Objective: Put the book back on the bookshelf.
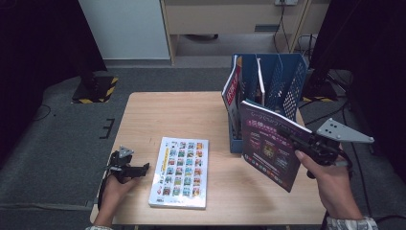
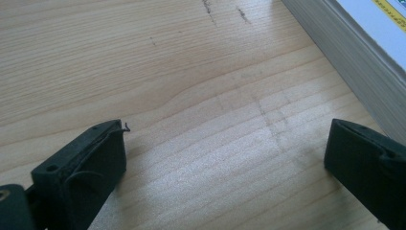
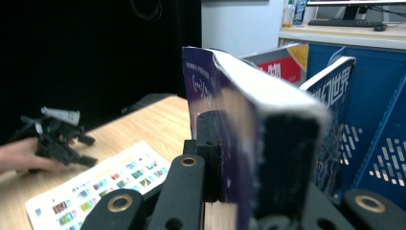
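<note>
Right tool clamping purple book (spine close-up)

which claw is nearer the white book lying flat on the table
Left. The left claw rests on the table just beside the white book; the right claw holds a purple book up farther off.

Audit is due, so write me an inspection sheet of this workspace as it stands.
Surface: wooden table, light grain, a few dark scuff marks.
Job's things: purple book held upright off the table near the blue file rack; the rack holds two more books.
Clutter: picture book lying flat on the table, cover up.
Grippers: right gripper shut on the purple book's edge; left gripper rests on the table beside the picture book, jaws open, nothing between them.
Cables: black leads on the floor at right.
Surroundings: grey carpet, a striped stand base at far left, cabinets behind.
</note>
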Action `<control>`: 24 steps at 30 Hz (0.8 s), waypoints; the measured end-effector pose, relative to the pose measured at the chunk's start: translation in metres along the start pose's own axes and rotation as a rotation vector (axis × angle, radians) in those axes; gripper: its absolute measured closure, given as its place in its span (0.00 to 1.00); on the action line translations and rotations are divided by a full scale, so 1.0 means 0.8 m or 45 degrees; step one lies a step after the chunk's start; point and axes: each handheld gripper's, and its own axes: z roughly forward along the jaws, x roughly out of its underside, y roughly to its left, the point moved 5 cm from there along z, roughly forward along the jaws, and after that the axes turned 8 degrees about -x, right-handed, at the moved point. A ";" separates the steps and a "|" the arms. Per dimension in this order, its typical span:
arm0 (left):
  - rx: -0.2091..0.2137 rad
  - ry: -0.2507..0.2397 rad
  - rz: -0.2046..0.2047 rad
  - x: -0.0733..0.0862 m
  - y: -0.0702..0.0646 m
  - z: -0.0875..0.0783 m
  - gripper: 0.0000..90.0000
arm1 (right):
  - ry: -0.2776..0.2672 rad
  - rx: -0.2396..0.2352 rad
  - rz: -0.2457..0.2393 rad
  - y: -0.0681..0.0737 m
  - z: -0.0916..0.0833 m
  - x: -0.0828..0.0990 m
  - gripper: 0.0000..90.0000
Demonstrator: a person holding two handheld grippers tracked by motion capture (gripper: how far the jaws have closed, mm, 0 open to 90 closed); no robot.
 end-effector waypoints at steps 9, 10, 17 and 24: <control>0.000 0.000 0.000 0.000 0.000 0.000 0.00 | -0.018 0.053 0.015 -0.009 -0.010 -0.035 0.94; 0.000 0.000 0.000 0.000 0.000 0.000 0.00 | -0.018 0.053 0.015 -0.009 -0.010 -0.035 0.94; 0.000 0.001 0.001 0.000 0.000 0.000 0.00 | -0.012 0.100 -0.004 -0.013 -0.012 -0.053 0.94; 0.000 -0.003 -0.005 0.000 0.000 0.000 0.00 | -0.015 0.176 0.028 -0.025 -0.020 -0.059 0.94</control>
